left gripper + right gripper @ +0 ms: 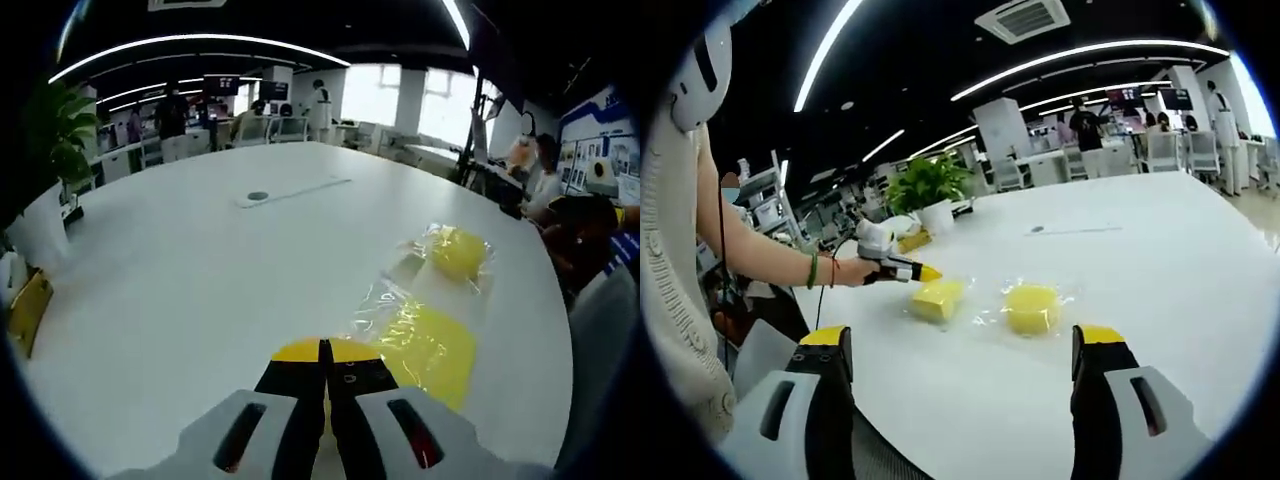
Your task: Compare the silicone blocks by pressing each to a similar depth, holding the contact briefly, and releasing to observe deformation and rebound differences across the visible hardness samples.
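Blocks of yellow silicone, one flat [432,350] and one rounder [458,250], lay bagged on the white table [200,280]. Left gripper [927,272], jaws together, neared the flat block; right gripper [962,365] waited wide. Pressing squarely to matched depth would serve best.

Silicone blocks [1032,308] yellow in clear glossy wrap; table [190,270] plain white; left gripper [325,352] yellow-tipped, black jaws, grey body.
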Available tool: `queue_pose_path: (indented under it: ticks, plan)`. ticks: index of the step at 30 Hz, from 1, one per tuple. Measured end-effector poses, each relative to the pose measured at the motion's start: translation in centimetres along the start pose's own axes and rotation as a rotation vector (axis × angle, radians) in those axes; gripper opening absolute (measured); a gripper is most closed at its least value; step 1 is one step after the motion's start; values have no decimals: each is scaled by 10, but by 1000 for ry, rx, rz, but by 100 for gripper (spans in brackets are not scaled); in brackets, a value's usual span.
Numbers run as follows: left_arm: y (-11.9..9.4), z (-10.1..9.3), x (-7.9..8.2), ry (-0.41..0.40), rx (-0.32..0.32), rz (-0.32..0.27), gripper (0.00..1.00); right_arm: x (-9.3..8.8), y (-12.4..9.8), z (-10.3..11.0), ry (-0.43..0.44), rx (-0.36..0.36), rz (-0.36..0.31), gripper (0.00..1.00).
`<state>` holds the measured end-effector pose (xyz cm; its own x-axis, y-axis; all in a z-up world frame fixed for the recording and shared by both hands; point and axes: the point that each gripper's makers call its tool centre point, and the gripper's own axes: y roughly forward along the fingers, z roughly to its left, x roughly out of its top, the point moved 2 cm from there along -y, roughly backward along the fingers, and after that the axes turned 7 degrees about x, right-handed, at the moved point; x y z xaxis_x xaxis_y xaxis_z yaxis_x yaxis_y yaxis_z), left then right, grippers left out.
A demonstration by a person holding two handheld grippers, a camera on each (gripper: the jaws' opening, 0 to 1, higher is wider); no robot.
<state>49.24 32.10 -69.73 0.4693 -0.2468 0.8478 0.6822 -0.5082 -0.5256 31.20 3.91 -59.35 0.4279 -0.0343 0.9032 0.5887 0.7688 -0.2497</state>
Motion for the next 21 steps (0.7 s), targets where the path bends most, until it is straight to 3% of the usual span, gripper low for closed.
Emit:
queue_pose_path:
  ticks: [10, 12, 14, 16, 17, 21]
  plan:
    - [-1, -1, 2, 51, 41, -27, 0, 7, 1, 2, -15, 10, -20, 84]
    - [-2, 3, 4, 106, 82, -38, 1, 7, 1, 3, -18, 13, -20, 84]
    - [-4, 9, 5, 137, 138, -34, 9, 8, 1, 4, -17, 17, -27, 83]
    - [-11, 20, 9, 235, 244, -19, 17, 9, -1, 7, -12, 19, -33, 83]
    - [-14, 22, 10, 255, 266, -18, 19, 9, -3, 7, -15, 16, -40, 84]
    - [-32, 18, 23, 220, 289, -56, 25, 11, -7, 10, -11, 23, -60, 83]
